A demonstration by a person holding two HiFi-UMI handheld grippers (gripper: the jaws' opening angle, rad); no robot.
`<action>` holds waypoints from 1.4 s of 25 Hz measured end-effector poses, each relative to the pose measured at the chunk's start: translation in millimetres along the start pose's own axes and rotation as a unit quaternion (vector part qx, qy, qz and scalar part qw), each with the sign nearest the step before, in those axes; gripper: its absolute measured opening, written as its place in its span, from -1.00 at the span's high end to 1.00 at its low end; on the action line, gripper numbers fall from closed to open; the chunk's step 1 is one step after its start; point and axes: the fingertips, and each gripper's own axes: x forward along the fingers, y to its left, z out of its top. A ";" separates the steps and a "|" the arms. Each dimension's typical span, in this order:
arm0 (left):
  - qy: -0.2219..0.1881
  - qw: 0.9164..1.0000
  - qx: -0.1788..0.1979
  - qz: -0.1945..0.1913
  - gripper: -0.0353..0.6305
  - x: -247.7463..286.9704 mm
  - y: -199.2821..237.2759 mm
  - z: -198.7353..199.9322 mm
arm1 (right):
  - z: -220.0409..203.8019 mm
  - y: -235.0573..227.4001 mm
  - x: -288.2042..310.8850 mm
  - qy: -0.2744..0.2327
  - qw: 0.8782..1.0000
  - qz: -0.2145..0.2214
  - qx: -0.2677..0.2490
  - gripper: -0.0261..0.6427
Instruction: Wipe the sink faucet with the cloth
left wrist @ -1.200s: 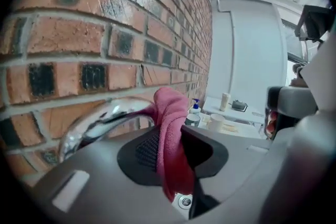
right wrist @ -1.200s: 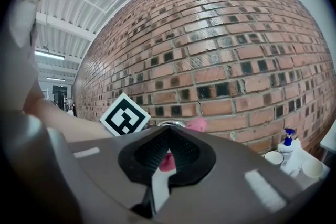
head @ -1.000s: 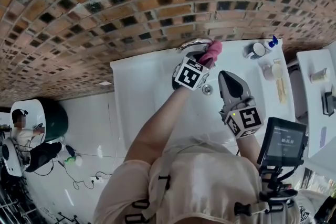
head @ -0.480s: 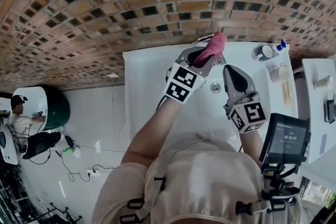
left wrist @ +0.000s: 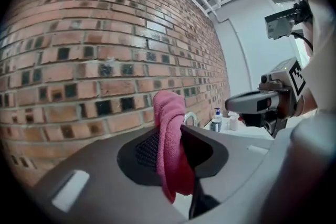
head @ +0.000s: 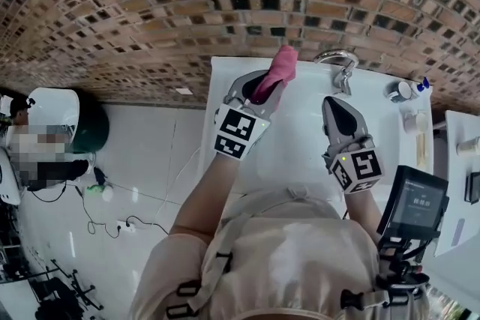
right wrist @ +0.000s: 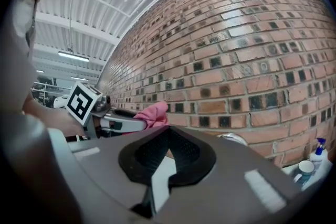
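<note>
My left gripper [head: 264, 88] is shut on a pink cloth [head: 282, 65], which sticks out past its tips toward the brick wall, over the left rim of the white sink [head: 300, 139]. The chrome faucet [head: 337, 61] stands to the cloth's right, apart from it. In the left gripper view the cloth [left wrist: 167, 113] hangs folded between the pads, with the faucet [left wrist: 190, 118] behind it. My right gripper [head: 332, 103] is shut and empty over the basin, below the faucet. The right gripper view shows its jaws [right wrist: 168, 129] closed, the cloth [right wrist: 153, 113] to the left and the faucet [right wrist: 234, 138] ahead.
A brick wall [head: 225, 4] runs behind the sink. A soap bottle [head: 421, 85] and a cup [head: 400, 91] stand on the counter at the right. White tiled floor [head: 142, 176] with cables lies at the left. A small screen [head: 417, 203] hangs near my right side.
My left gripper has lifted the cloth off the faucet and carried it left, to the sink's left edge. The right gripper has shifted slightly and stays shut.
</note>
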 end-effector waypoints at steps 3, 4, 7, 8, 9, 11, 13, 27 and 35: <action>0.037 0.998 -0.034 0.033 0.60 -34.5 18.8 -48.0 | -2.8 17.0 4.6 0.001 1.000 0.009 0.004 0.96; 0.049 0.997 -0.044 0.042 0.60 -44.4 22.9 -64.7 | -4.3 22.2 5.9 0.003 1.000 0.010 0.005 0.96; 0.083 0.992 -0.076 0.065 0.60 -69.8 32.2 -115.9 | -8.1 35.7 9.1 0.008 1.000 0.012 0.008 0.96; 0.095 0.989 -0.085 0.071 0.60 -76.2 34.1 -132.7 | -9.2 39.4 9.6 0.009 1.000 0.012 0.008 0.96; 0.107 0.987 -0.090 0.076 0.60 -81.4 34.9 -149.0 | -10.3 42.7 9.8 0.011 1.000 0.013 0.008 0.96; 0.135 0.983 -0.089 0.083 0.60 -88.1 34.9 -179.8 | -13.2 48.0 9.6 0.015 1.000 0.014 0.008 0.96; 0.161 0.979 -0.081 0.091 0.60 -91.6 36.7 -205.8 | -16.4 52.2 9.4 0.020 1.000 0.014 0.010 0.96; 0.316 0.938 -0.117 0.085 0.49 -76.0 28.1 -339.6 | -25.7 42.4 -1.2 0.046 0.999 -0.007 0.003 0.96; 0.269 0.950 -0.115 0.107 -0.11 -80.6 36.5 -317.8 | -29.2 36.1 -3.9 0.043 0.999 -0.019 0.008 0.96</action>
